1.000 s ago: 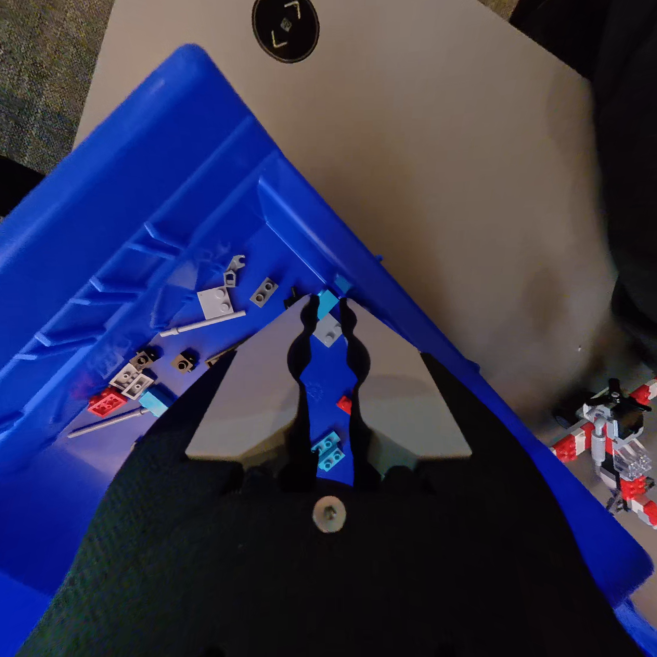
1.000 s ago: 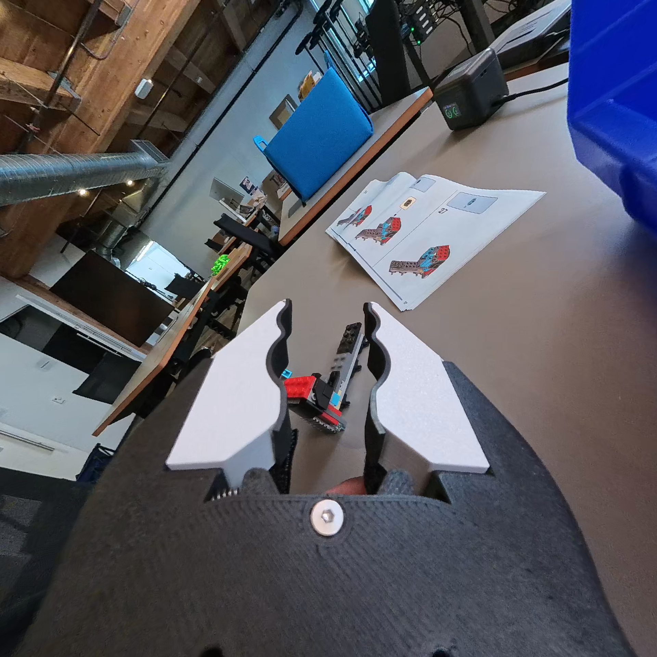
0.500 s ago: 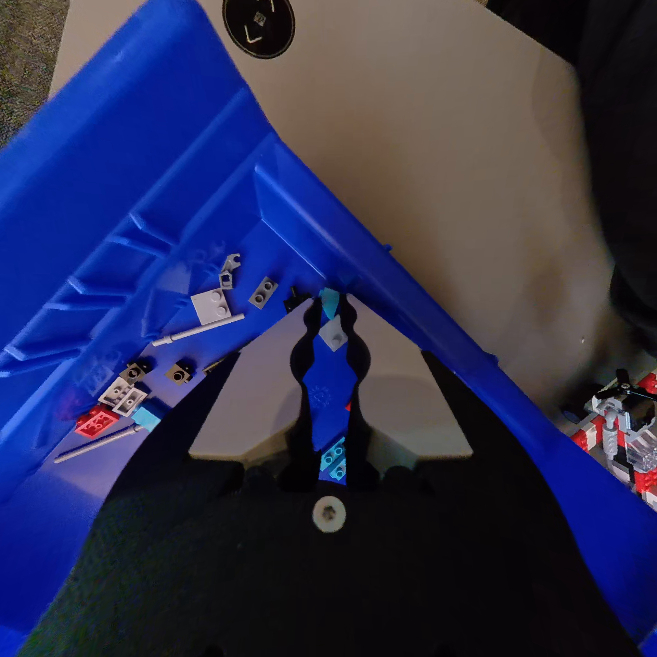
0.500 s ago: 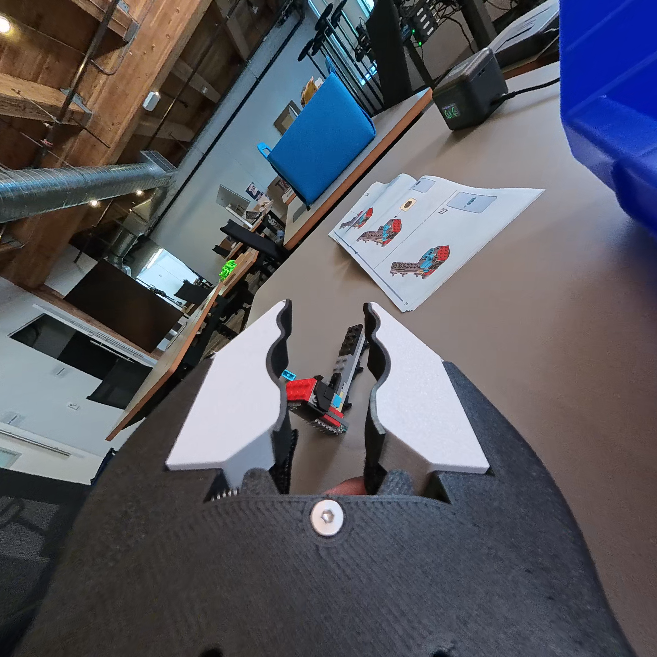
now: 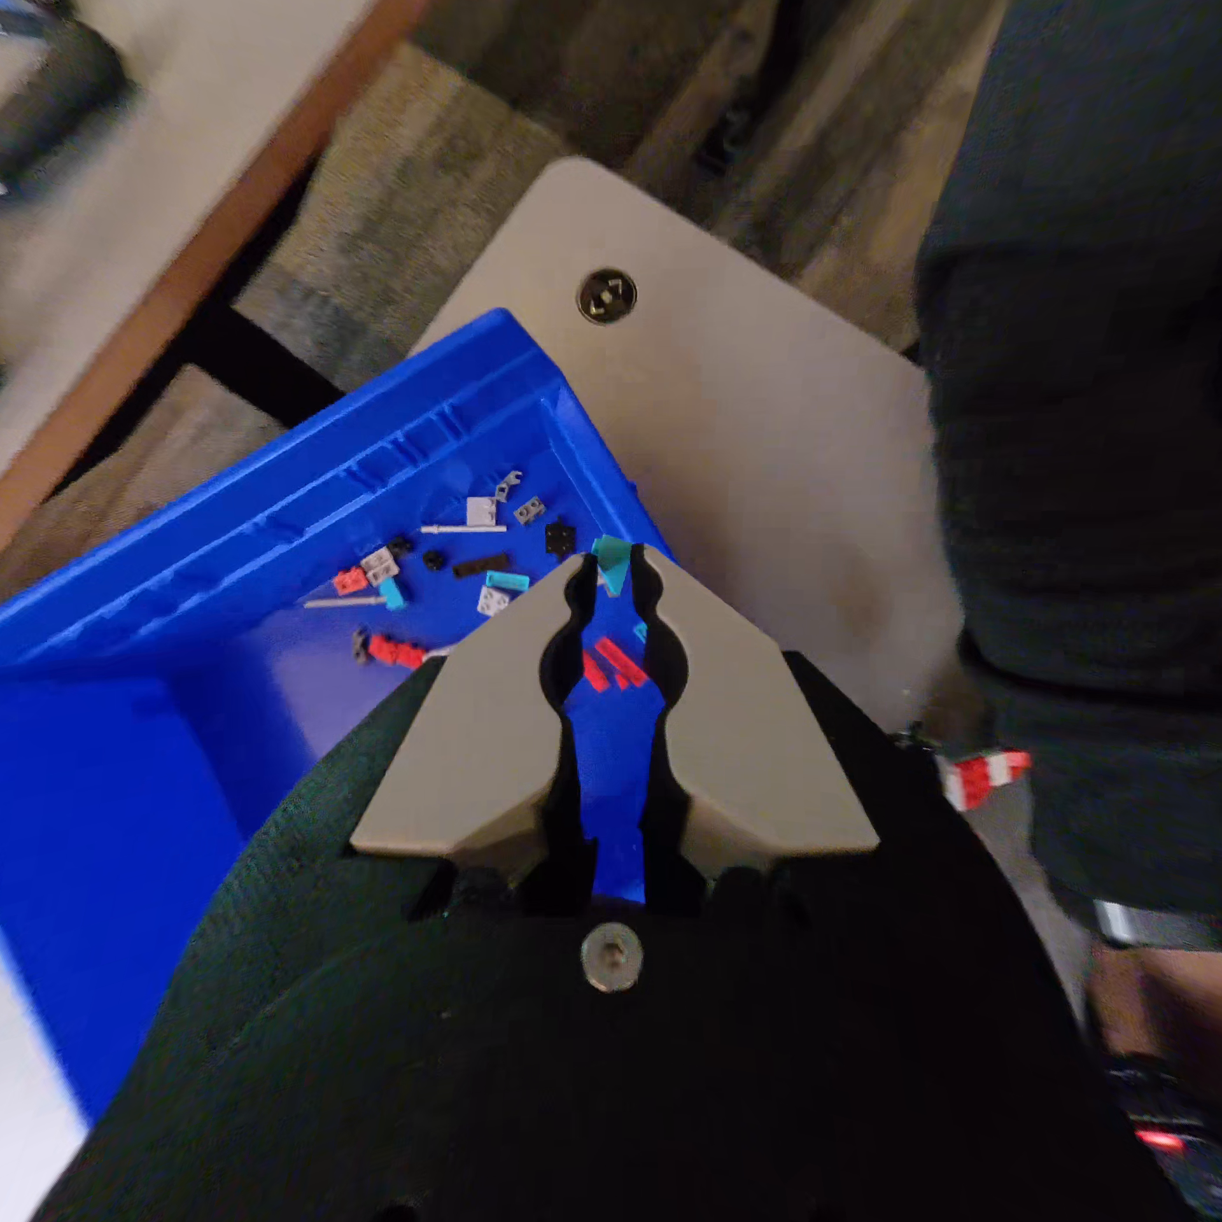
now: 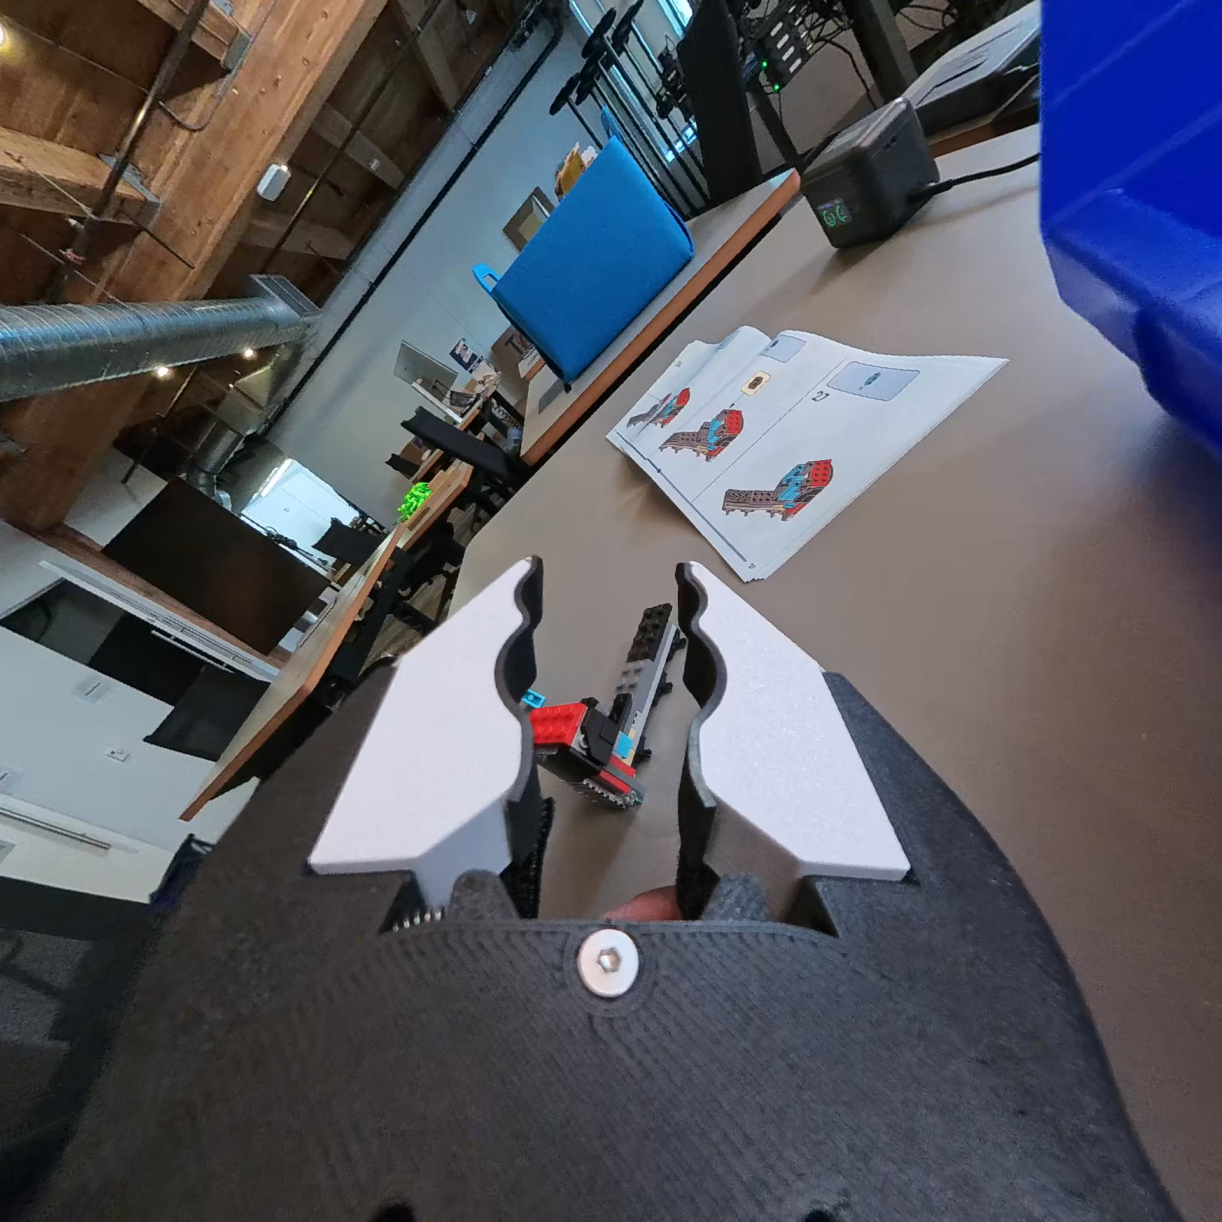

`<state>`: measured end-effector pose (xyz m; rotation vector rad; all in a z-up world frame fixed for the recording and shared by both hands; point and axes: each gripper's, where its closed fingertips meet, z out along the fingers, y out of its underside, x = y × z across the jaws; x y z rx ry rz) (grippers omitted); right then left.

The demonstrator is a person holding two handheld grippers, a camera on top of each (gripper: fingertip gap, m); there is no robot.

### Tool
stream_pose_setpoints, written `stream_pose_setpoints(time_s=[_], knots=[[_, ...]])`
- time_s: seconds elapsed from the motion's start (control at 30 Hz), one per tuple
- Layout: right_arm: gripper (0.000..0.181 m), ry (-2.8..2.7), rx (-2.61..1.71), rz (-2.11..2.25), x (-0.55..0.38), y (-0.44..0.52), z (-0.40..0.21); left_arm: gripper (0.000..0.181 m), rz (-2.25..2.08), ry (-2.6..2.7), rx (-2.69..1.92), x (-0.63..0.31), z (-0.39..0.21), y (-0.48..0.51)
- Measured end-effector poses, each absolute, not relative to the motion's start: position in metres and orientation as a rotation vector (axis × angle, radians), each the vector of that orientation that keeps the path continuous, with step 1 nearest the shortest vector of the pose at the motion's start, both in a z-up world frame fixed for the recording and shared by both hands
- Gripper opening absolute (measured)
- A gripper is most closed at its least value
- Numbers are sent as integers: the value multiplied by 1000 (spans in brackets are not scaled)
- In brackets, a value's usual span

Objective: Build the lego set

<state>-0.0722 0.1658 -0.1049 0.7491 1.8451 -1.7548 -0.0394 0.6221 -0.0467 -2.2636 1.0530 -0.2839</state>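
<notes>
A small teal wedge piece (image 5: 611,567) is pinched at the very tips of the left gripper (image 5: 610,574), whose fingers are narrowed almost together, with only a slim gap behind the tips. The hold is shallow (only the piece's edges appear caught), so the piece could be twisted out or dropped if the gripper is swung quickly or tilted. Below and beyond the fingers, the blue bin (image 5: 198,595) is seen with loose parts scattered on its floor, mostly left of the tips: red bricks (image 5: 395,651), grey plates (image 5: 481,510), a thin grey rod (image 5: 463,529). A dropped wedge would probably land back among these, or on the bin's wall just right of the tips, from which it might bounce onto the tabletop (image 5: 760,463).

The right gripper (image 6: 605,575) is held wide open and nothing is gripped. The partly built model (image 6: 598,727) lies on the table between its two fingers, apparently touched by neither. If the jaws are closed on it carelessly, the long grey and black strip pointing away past the fingertips could be levered off. Ahead and to the right of the fingers the open instruction booklet (image 6: 826,430) is spread flat. The wedge could also be pressed on crooked, since it appears to be held at an angle in the tips.
</notes>
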Motion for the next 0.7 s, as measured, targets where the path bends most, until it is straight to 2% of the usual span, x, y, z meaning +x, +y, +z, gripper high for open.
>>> stream_pose_setpoints(time_s=[0.03, 0.23, 0.37, 0.53, 0.7], knots=[[40, 1850, 748, -1759, -72, 166, -105, 12, -244, 990, -2252, -41, -31, 608], [40, 1869, 758, -1780, -73, 167, -105, 11, 108, 486, -2169, -40, 46, 471], [40, 1892, 782, -1814, -76, 170, -104, 11, 362, 39, -2061, -17, 60, 334], [40, 1927, 841, -1921, -83, 176, -100, 11, 554, -471, -1914, 31, 10, 168], [40, 1955, 854, -1964, -82, 179, -98, 11, 561, -637, -1864, 48, -56, 90]])
